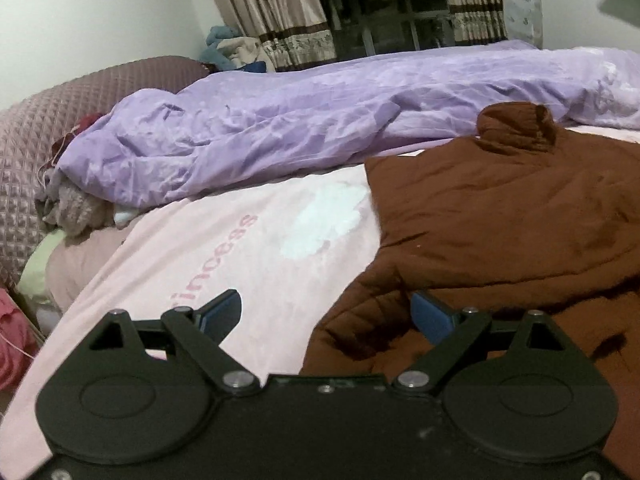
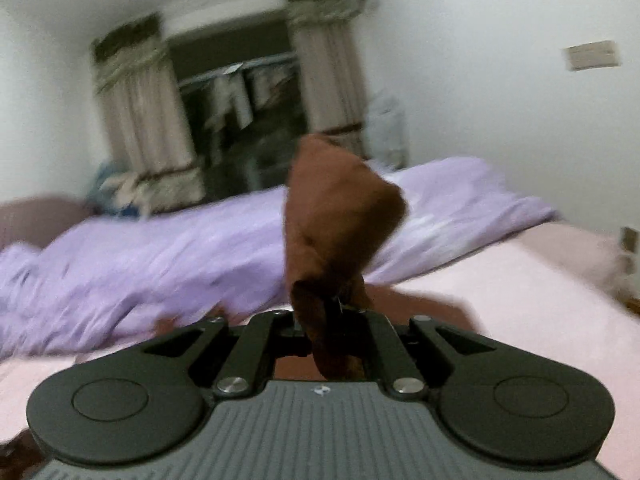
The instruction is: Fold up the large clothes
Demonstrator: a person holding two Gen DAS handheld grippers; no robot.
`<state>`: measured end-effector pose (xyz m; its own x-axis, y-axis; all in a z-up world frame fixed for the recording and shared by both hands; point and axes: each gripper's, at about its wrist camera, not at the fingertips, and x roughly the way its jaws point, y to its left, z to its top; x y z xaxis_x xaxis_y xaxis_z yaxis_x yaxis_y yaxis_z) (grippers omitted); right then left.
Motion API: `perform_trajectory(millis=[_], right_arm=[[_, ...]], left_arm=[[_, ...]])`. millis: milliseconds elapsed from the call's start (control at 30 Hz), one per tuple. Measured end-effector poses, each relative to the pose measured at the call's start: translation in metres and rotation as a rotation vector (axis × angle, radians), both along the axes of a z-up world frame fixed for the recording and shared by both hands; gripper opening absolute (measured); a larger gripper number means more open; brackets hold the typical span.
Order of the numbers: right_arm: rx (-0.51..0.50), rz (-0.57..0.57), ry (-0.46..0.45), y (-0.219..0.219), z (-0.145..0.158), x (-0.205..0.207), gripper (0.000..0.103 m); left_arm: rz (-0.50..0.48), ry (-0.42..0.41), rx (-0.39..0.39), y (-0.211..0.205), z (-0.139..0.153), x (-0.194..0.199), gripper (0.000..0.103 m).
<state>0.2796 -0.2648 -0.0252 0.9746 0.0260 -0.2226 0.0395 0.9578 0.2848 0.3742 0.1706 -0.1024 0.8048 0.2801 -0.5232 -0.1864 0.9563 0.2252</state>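
Garments to fold number one as far as we can see: a brown padded jacket (image 1: 500,220) lying spread on the bed (image 1: 224,240), its collar standing up toward the far side. One purple quilt (image 1: 320,120) lies bunched along the far edge of the bed, just behind the jacket, and one quilted headboard (image 1: 52,120) rises at the left. Two curtains (image 1: 276,12) hang by the dark window beyond.

We hold two tongs. Our left tongs (image 1: 326,312) are released, the two blue pads (image 1: 222,310) standing wide apart above the jacket's near edge and the pink sheet, gripping nothing. Our right tongs (image 2: 332,312) are clenched on a fold of the jacket (image 2: 340,216), which stands up in a brown peak above the fingers, lifted off the bed. The right wrist view is blurred, so we cannot tell which part of the jacket that fold is.
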Motion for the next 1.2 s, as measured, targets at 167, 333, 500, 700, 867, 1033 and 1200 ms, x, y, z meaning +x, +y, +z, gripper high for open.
perform_trajectory(millis=[167,333,500,700,867,1033,1200], right_arm=[[-0.098,0.077,0.073,0.103,-0.017,0.013,0.006],[-0.154,0.15,0.13,0.175,-0.019,0.024,0.006],[-0.113,0.19,0.088,0.222,-0.009,0.029,0.006],[-0.038,0.174,0.163,0.261,-0.044,0.055,0.007],[-0.003,0.195,0.248,0.262,-0.073,0.059,0.016],[-0.006,0.216,0.178,0.265,-0.058,0.043,0.026],[0.033,0.345,0.221,0.263,-0.061,0.05,0.072]], left_arm=[[-0.047,0.001,-0.061,0.002,-0.019,0.014,0.094],[-0.047,0.053,-0.05,0.005,-0.035,0.028,0.094],[0.017,0.038,-0.228,0.042,-0.035,0.033,0.098],[0.032,0.055,-0.208,0.036,-0.04,0.03,0.101],[0.032,0.064,-0.102,0.021,-0.046,0.034,0.102],[0.038,0.059,-0.112,0.025,-0.047,0.035,0.103],[0.04,0.064,-0.144,0.029,-0.049,0.037,0.103]])
